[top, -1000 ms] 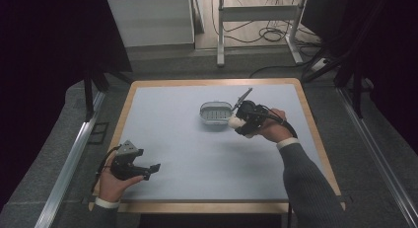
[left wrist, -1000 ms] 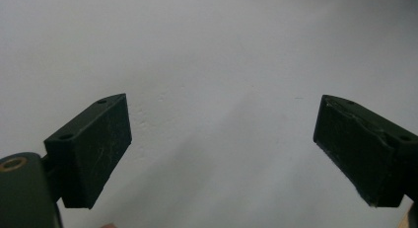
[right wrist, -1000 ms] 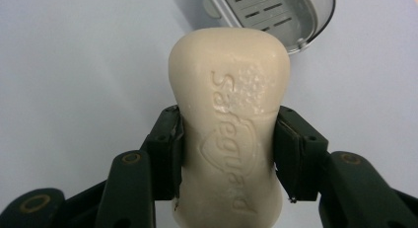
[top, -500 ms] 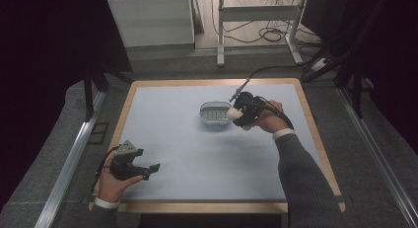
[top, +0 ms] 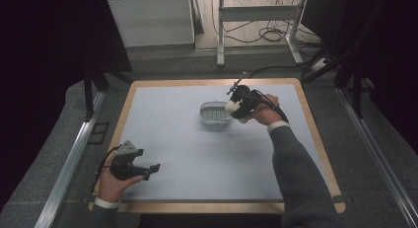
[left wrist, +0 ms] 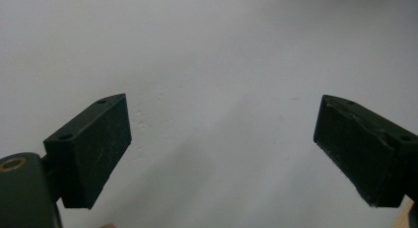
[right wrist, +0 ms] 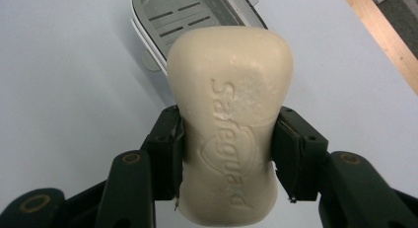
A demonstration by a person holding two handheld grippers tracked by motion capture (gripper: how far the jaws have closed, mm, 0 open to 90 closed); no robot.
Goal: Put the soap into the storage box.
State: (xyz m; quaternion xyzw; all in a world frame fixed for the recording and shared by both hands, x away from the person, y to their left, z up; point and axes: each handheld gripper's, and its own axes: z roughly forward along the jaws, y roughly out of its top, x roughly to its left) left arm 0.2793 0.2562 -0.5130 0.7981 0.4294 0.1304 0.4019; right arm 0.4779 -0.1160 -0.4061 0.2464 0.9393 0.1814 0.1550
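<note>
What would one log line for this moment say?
right gripper: shut on soap bar | above soap dish | left gripper: open

There is one pale cream bar of soap with a word pressed into it. There is one grey oval plastic soap dish with slots in its floor. There are two black two-jaw grippers: the right gripper and the left gripper. Each gripper has two black jaws, so that makes four jaws. There are two hands, the left hand and the right hand. There is one table with a light blue-grey top and a wooden edge.
</note>
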